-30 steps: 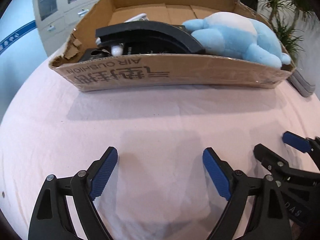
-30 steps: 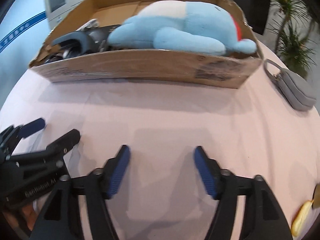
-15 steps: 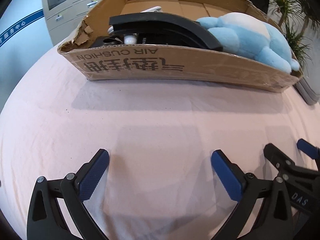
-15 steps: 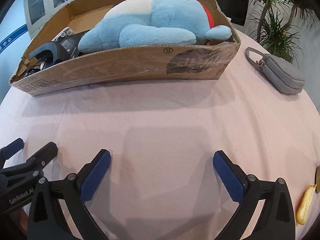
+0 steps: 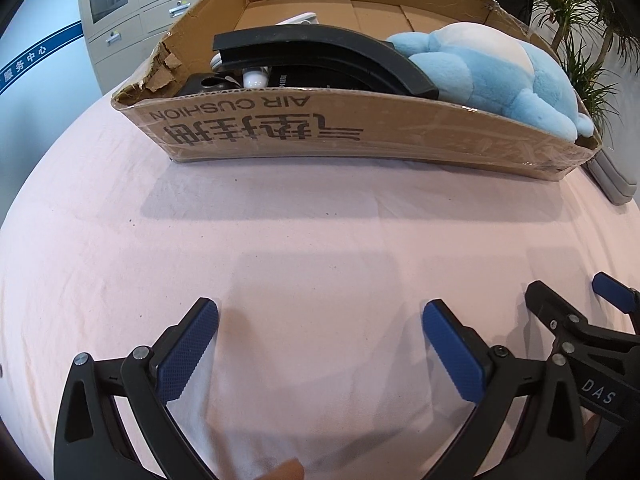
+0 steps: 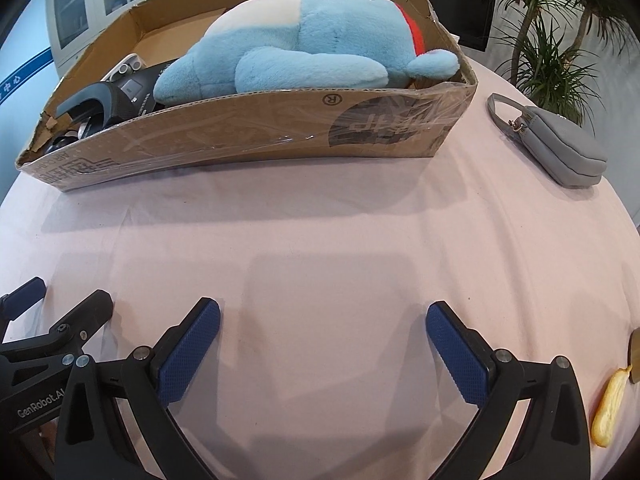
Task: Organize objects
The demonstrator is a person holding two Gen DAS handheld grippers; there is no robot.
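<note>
A shallow cardboard box (image 5: 320, 136) stands on the pink tablecloth (image 5: 280, 240), across the far side. Inside lie a light blue plush toy (image 5: 500, 76), a black curved piece (image 5: 320, 46) and small white and black items. My left gripper (image 5: 320, 312) is open over bare cloth in front of the box, with nothing between its blue pads. My right gripper (image 6: 322, 312) is open just beside it, also empty. Each shows in the other's view: the right gripper (image 5: 572, 288) and the left gripper (image 6: 66, 292). In the right wrist view the plush toy (image 6: 312, 52) fills the right half of the box (image 6: 240, 136).
A grey zip pouch (image 6: 560, 152) lies on the cloth right of the box. A yellow oblong thing (image 6: 610, 408) and a brown edge (image 6: 635, 356) sit at the near right rim. Potted plants (image 6: 552, 60) stand behind on the right, a grey cabinet (image 5: 132, 8) behind on the left.
Both grippers' jaws have spread wider apart. Both views have shifted slightly, and the box now sits a little further left in the right wrist view.
</note>
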